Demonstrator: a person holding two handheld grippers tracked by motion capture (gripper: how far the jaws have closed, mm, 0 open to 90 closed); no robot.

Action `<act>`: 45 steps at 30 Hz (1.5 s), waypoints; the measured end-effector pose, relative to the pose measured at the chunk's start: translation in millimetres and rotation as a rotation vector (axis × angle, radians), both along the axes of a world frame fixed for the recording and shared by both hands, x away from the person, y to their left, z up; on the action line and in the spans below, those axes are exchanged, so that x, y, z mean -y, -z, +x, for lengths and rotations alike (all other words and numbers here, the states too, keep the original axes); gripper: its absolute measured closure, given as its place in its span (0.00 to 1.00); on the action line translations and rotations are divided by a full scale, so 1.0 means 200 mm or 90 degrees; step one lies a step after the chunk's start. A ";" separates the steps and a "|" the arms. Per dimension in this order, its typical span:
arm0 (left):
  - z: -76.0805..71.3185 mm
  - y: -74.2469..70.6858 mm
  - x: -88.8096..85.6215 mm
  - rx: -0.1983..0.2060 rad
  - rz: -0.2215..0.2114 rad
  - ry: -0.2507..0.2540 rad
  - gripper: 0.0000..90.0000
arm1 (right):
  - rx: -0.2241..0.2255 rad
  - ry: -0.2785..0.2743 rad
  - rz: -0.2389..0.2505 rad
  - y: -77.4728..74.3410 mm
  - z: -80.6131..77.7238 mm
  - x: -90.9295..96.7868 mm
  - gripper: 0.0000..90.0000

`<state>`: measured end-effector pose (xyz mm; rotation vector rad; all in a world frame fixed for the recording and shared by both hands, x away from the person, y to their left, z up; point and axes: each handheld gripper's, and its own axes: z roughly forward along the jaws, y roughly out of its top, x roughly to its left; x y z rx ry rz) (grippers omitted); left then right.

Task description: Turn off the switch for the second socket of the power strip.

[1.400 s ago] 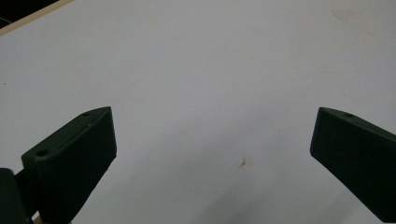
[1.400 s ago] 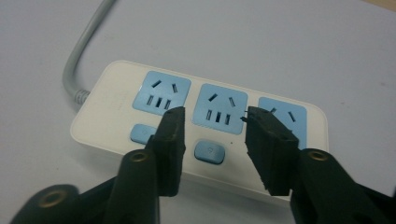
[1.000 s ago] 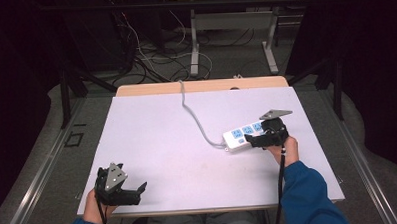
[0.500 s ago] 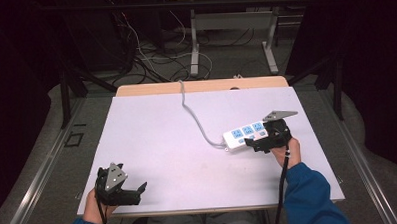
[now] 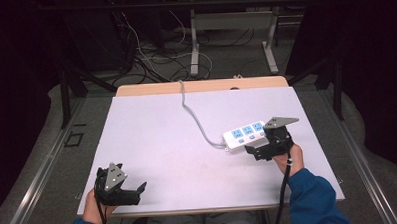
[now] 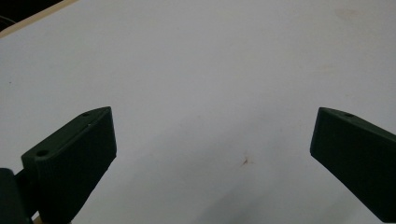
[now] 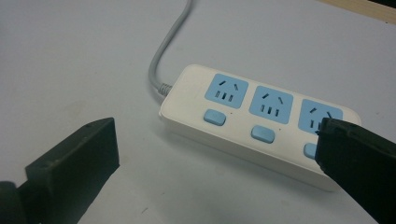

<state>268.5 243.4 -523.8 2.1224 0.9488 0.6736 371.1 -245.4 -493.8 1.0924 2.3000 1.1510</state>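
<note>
High view shows a white power strip (image 5: 244, 135) lying flat on the white table top (image 5: 152, 138), toward the right side, with its three blue sockets facing up and its grey cord (image 5: 195, 117) curving away over the far edge of the table. The right gripper (image 5: 251, 151) sits just beside the strip's near right end, held in the person's right hand (image 5: 288, 158), whose blue sleeve (image 5: 312, 198) comes in from the bottom. Its jaws have just been opening and now stand wide apart, with nothing clamped between them. Right gripper view shows the power strip (image 7: 252, 119) just ahead, one black jaw overlapping its end with the third socket, the other jaw over bare table; three blue switch buttons sit under the sockets. The left gripper (image 5: 137, 191) rests near the front left corner of the table, well apart from the strip. Left gripper view shows its jaws spread wide over bare white surface (image 6: 210, 70), holding nothing.
</note>
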 end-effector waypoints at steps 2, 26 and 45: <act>0.00 0.00 0.00 -0.003 0.001 0.002 0.01 | 0.003 -0.001 0.000 0.00 -0.02 0.01 0.00; 0.00 0.00 0.00 0.000 0.001 0.002 0.01 | 0.019 -0.005 -0.003 0.00 -0.24 0.07 0.00; -0.01 -0.01 0.00 0.002 0.006 -0.001 0.01 | 0.019 -0.018 -0.029 0.03 -0.36 0.08 0.00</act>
